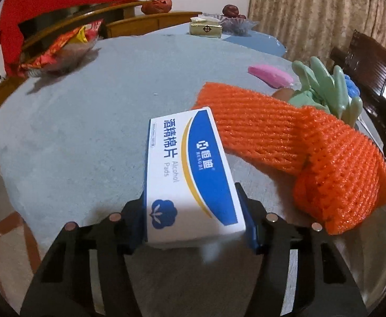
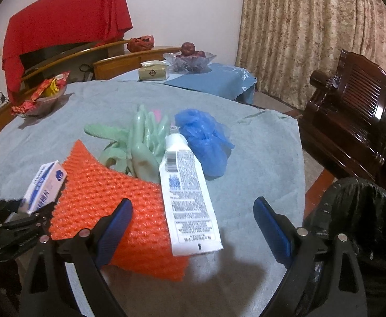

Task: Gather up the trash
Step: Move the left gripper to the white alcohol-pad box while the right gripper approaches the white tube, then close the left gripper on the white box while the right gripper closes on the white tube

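Note:
My left gripper point(image 1: 193, 219) is shut on a white and blue alcohol pads box point(image 1: 190, 169), held over the grey-blue table cloth point(image 1: 87, 121); the box also shows in the right wrist view point(image 2: 45, 185). My right gripper point(image 2: 193, 224) is open above the near end of a white tube point(image 2: 187, 195) that lies on an orange foam net point(image 2: 113, 206). Green rubber gloves point(image 2: 140, 142) and a crumpled blue plastic bag point(image 2: 206, 140) lie just beyond. A bin with a black liner point(image 2: 361, 224) stands at the right.
A bowl of red snack packets point(image 2: 39, 97) sits at the far left of the table. A tissue box point(image 2: 153, 72) and a glass fruit bowl point(image 2: 190, 58) stand on a second table behind. A dark wooden chair point(image 2: 351, 111) is at the right. A pink item point(image 1: 269, 75) lies beyond the net.

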`<state>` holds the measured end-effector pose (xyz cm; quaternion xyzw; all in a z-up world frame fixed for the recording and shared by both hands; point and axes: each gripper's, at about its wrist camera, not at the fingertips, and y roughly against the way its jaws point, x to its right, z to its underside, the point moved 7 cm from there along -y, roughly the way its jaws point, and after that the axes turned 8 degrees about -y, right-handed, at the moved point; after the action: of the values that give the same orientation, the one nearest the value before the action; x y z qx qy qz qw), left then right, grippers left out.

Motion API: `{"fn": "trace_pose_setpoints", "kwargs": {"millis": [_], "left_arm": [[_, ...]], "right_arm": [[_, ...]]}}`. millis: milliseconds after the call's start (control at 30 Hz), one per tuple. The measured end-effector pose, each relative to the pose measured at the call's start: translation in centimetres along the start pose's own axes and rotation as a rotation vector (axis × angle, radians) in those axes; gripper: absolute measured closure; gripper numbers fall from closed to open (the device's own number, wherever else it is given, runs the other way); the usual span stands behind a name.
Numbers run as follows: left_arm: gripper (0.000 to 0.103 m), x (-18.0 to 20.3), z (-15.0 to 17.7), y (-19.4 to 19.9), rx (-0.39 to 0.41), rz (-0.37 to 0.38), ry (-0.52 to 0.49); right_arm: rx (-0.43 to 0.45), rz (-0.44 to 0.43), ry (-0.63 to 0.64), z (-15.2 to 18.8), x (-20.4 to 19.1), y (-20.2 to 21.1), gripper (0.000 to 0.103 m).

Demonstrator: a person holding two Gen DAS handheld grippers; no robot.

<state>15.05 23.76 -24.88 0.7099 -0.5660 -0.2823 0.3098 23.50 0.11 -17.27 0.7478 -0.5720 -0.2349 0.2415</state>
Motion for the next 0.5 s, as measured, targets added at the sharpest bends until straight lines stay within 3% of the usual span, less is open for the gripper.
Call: {"fn": "trace_pose_setpoints", "kwargs": {"millis": [200, 500], "left_arm": [[0.046, -0.2, -0.9, 1.4, 0.054, -0.023, 0.000], [0.046, 0.9, -4.7, 2.4, 0.110, -0.022, -0.008]], "right_arm": [[0.013, -0.024, -0.007, -2.5, -0.2, -1.3, 0.015], [-0.072, -0.068, 0.006, -4.6, 0.1, -5.6, 0.047]]}}
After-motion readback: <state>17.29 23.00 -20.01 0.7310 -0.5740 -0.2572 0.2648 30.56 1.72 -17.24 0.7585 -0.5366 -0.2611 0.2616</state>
